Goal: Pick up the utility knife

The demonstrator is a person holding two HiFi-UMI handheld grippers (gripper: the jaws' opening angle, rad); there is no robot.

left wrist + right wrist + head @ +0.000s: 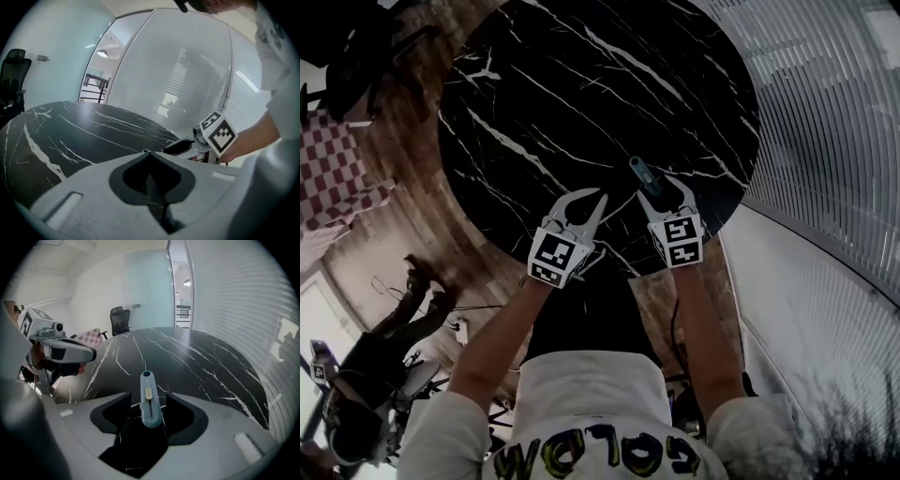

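The utility knife (641,173) is a slim blue-grey handle with a pale slider, lying flat on the round black marble table (581,84) near its front edge. In the right gripper view the knife (149,401) lies lengthwise in the gap of my right gripper (149,397), whose jaws stand wide apart and clear of its sides. My right gripper (661,192) sits just behind the knife. My left gripper (586,199) hovers to its left over the table, and its tips (145,152) meet with nothing between them.
A wall of glass and blinds (834,112) curves round the table's right side. An office chair (121,317) and a checkered seat (333,173) stand beyond the far side. Another person (375,375) is on the wooden floor at the lower left.
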